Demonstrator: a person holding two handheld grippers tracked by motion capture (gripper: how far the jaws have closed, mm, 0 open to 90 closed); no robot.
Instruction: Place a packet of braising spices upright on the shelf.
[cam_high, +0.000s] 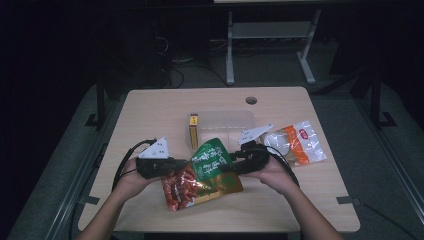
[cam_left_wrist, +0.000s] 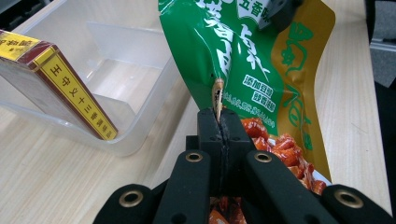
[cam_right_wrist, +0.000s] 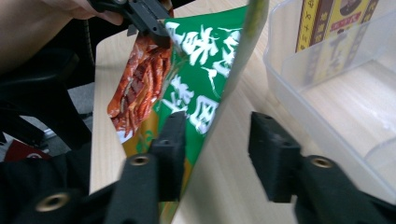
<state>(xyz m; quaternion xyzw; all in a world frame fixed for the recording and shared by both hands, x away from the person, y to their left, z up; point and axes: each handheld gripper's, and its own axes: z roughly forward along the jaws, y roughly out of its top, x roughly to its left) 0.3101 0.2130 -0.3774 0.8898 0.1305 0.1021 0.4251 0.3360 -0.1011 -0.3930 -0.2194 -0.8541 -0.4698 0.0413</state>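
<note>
Snack bag (cam_high: 207, 172) green-gold, white lettering, red sausage print.

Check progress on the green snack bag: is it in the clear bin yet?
Not yet. Done: the yellow-red box already stands in the clear bin. In hand: the left tongs are shut on the edge of the green snack bag, lifting it off the table; the right tongs straddle its other edge, pads not yet pressing. Left: bag into bin, probably the clear packet after.

Jaws clamped on green snack bag (cam_left_wrist: 243, 60) edge, clear tray (cam_left_wrist: 140, 60), yellow box (cam_left_wrist: 56, 84)
</note>
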